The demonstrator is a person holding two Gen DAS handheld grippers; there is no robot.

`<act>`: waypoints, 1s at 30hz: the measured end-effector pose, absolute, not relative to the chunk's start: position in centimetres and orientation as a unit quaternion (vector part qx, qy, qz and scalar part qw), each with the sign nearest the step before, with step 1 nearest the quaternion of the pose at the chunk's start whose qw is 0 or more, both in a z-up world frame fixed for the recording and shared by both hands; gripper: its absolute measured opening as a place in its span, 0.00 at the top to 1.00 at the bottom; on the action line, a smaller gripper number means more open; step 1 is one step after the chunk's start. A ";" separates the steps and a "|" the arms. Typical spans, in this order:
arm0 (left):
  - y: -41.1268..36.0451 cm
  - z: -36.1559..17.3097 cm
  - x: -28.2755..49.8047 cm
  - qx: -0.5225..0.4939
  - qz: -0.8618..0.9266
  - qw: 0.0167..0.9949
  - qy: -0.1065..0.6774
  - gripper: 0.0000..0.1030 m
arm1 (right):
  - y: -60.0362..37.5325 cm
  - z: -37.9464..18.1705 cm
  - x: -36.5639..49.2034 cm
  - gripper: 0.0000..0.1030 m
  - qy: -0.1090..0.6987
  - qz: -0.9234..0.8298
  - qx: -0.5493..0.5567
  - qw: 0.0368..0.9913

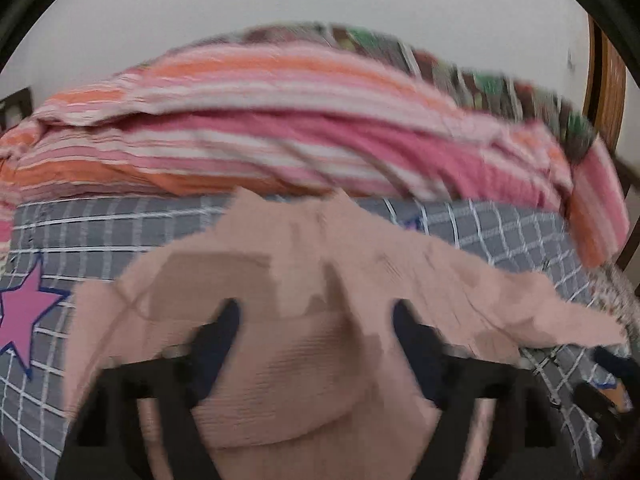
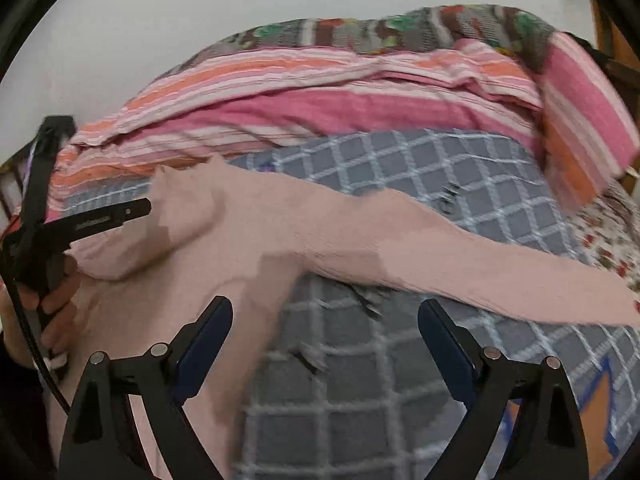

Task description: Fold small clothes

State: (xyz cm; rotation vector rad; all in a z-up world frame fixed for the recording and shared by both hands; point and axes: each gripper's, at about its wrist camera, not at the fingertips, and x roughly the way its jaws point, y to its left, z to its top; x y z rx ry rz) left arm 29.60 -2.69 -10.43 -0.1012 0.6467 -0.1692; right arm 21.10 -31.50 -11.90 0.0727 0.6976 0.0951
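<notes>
A pale pink garment [image 1: 304, 320] is lying spread on a grey checked bedsheet [image 1: 100, 236], directly under and ahead of the left gripper [image 1: 314, 312]. The jaws are standing apart, released, with a rounded fold of the pink fabric bulging between the fingers [image 1: 224, 320] but not being pinched. In the right wrist view the garment's long sleeve [image 2: 480, 264] is stretching off to the right across the sheet, while its body is lying to the left. The right gripper [image 2: 324, 320] is hovering open above bare sheet just beside the garment's edge, its left finger over pink fabric; nothing is being gripped. The left gripper is also being seen there at far left, held by a hand [image 2: 52, 304] wrapped round the handle, tilted downward. A pink-and-orange striped blanket [image 1: 280, 128] is bunched behind the garment. Both views are being blurred.
</notes>
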 end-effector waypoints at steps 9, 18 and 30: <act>9.1 -11.9 29.4 -0.063 0.026 0.948 0.311 0.23 | -23.6 -12.0 27.5 0.33 0.376 0.126 0.026 0.918; 12.4 -16.0 31.1 -0.135 -0.018 0.928 0.347 0.23 | -16.3 -12.6 32.7 0.33 0.396 0.181 0.009 0.900; 12.3 -15.8 30.5 -0.132 -0.015 0.933 0.333 0.23 | -19.9 -13.8 33.8 0.67 0.397 0.109 0.000 0.911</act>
